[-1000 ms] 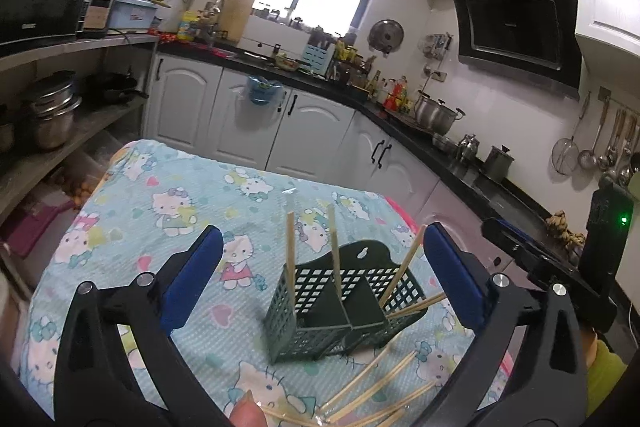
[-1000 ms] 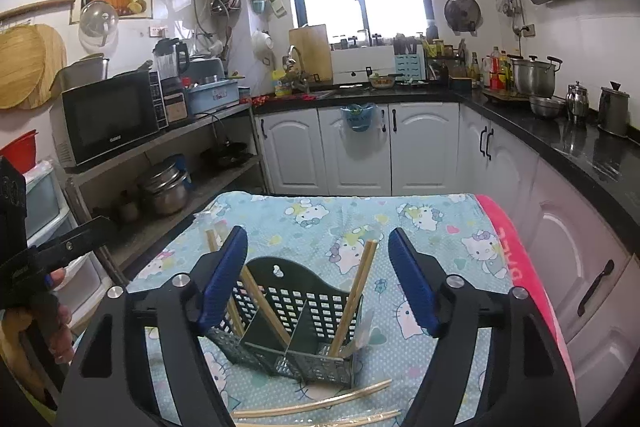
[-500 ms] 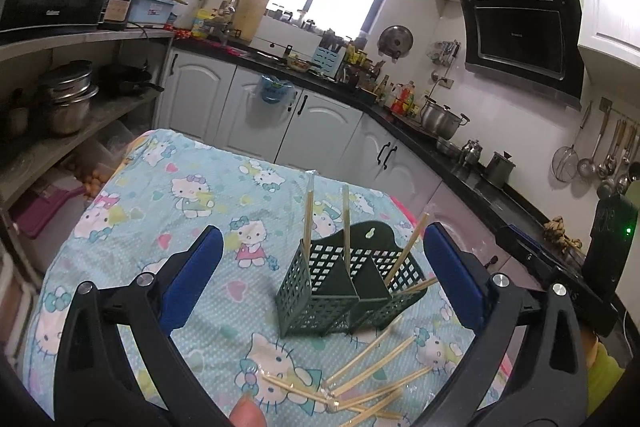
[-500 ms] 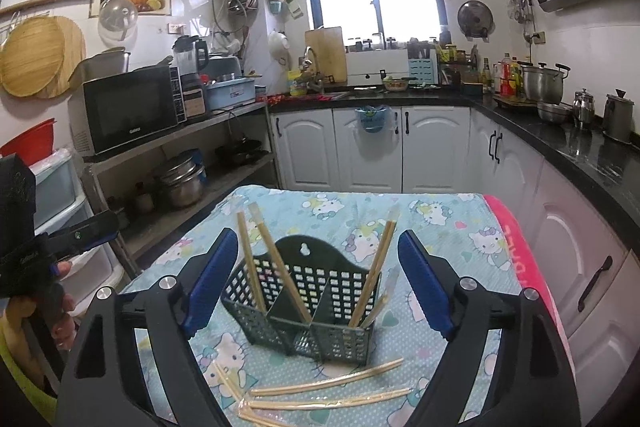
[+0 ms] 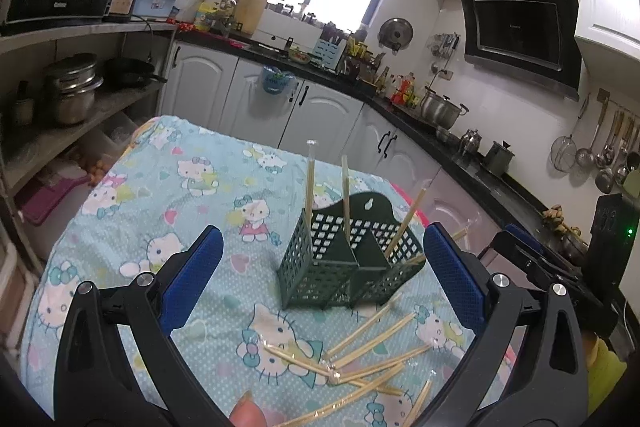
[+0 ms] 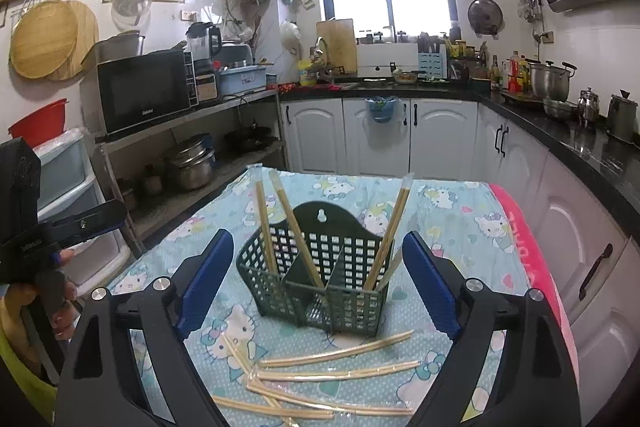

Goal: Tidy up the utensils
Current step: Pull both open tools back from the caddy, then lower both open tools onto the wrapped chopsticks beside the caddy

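A dark green slotted utensil basket [image 5: 348,267] stands on the table, also in the right wrist view [image 6: 320,283]. Several wrapped wooden chopsticks [image 6: 280,227] stand in its compartments. Several more wrapped chopsticks [image 5: 360,359] lie loose on the cloth in front of it, also in the right wrist view [image 6: 332,375]. My left gripper [image 5: 320,283] is open and empty, above the table on the near side of the basket. My right gripper [image 6: 318,287] is open and empty, facing the basket from the other side.
The table has a blue cartoon-cat cloth [image 5: 168,211]. White cabinets and a black counter [image 6: 560,139] run behind and to the right. A shelf with pots [image 6: 192,167] stands left. The other hand-held gripper shows at the left edge [image 6: 60,231].
Both grippers have drawn back and up from the basket, so more loose chopsticks show in front of it. Both stay open.
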`<state>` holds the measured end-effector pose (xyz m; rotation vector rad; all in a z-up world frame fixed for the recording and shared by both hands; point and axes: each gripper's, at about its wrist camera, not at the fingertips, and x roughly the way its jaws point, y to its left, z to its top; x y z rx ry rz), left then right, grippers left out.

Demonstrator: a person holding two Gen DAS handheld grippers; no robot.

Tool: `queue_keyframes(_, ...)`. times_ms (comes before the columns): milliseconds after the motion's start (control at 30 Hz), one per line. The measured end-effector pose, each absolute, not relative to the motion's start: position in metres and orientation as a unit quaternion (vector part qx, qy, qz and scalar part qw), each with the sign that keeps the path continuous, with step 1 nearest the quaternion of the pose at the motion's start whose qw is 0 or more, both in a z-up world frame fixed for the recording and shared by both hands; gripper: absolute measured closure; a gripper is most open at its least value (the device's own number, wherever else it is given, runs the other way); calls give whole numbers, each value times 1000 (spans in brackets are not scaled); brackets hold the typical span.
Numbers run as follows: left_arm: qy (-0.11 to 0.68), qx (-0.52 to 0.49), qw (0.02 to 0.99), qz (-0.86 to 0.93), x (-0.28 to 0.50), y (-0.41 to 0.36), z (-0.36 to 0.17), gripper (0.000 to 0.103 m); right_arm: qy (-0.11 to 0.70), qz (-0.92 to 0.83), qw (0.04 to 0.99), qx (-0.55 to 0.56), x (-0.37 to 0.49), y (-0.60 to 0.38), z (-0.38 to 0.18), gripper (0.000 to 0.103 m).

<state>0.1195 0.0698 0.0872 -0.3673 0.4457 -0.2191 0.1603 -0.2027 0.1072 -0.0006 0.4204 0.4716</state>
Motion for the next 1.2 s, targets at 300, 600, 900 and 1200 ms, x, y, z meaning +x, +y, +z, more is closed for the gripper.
queue_keyframes(300,241,-176,949,-104,113,68,68,10,227,238,944,-22,146,-199,89,17)
queue_keyframes(600,255,-176,945,-105,108,66,59,10,253,242,937,-25,139,-198,73,17)
queue_keyframes(900,282,-173,936,-118,110,57,41,11,274,233,933,-28,136,-205,56,17)
queue_keyframes(1200,319,-192,916,-147,116,46,14,11,302,217,928,-31,137,-216,31,17)
